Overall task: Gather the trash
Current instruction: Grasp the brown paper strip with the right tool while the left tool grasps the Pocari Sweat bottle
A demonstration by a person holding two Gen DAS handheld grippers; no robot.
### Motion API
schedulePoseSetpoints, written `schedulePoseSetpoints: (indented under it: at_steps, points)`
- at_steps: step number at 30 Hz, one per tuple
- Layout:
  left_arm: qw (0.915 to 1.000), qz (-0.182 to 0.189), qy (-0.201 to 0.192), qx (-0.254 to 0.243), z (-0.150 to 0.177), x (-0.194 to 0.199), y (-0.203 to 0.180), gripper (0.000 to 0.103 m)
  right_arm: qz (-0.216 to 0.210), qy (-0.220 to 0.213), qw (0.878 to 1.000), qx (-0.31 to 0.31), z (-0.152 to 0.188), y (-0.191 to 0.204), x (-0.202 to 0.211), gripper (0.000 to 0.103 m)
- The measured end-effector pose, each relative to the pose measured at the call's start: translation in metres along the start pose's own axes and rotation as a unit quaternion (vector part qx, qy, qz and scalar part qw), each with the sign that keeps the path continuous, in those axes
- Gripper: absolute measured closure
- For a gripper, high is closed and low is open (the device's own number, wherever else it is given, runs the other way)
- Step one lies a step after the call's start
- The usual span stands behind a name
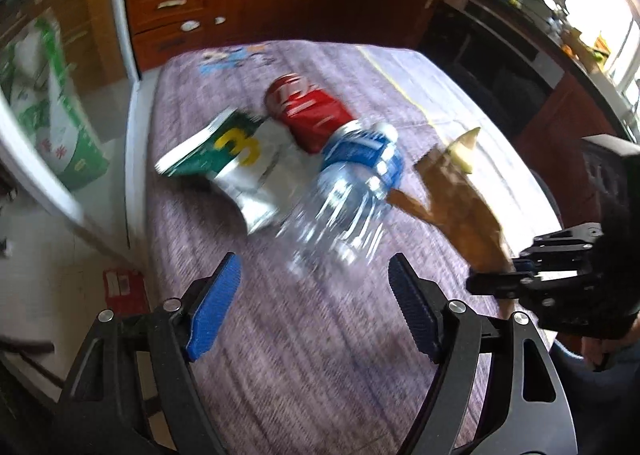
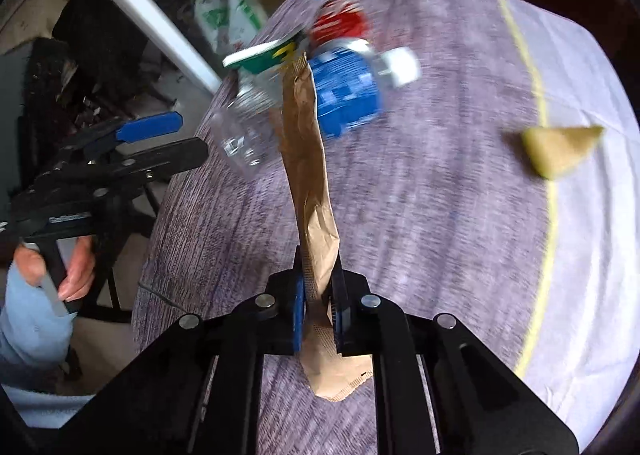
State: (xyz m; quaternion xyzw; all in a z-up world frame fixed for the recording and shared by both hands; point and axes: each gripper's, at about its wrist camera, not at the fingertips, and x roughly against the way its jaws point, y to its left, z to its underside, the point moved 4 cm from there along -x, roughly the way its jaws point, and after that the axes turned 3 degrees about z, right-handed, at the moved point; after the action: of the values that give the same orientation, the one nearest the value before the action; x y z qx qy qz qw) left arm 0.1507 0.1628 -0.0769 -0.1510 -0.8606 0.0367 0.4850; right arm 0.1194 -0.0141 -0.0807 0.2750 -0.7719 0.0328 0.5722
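A clear plastic bottle (image 1: 344, 199) with a blue label lies on the purple tablecloth (image 1: 288, 355), beside a red can (image 1: 312, 111) and a green and silver wrapper (image 1: 236, 163). My left gripper (image 1: 314, 311) is open, just short of the bottle's base. My right gripper (image 2: 320, 295) is shut on a brown paper bag (image 2: 308, 159), which it holds up over the table; the bag also shows in the left wrist view (image 1: 464, 199). A yellowish food scrap (image 2: 560, 149) lies to the right. The bottle (image 2: 344, 95), can (image 2: 340, 25) and wrapper (image 2: 264, 55) lie beyond the bag.
Wooden drawers (image 1: 180, 3) stand behind the table. A green and white sack (image 1: 52, 115) sits on the floor at the left. A white cloth (image 2: 592, 215) covers the table's right side. A cluttered counter (image 1: 560, 7) runs along the right.
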Motion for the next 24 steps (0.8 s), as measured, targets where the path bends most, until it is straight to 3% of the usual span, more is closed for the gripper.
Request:
schedulePoseSetpoints:
  at_steps: [10,24]
  points:
    - [0.9976,0.013,0.043,-0.052,-0.033,-0.057,-0.021,0.026,0.018,-0.029,0.995,-0.092,0.006,-0.054,0.026,0.093]
    - [0.9956,0.007,0.06,-0.071,-0.025,-0.078,-0.042,0.026,0.009,-0.025,0.991,-0.134,0.016,-0.088,0.022,0.092]
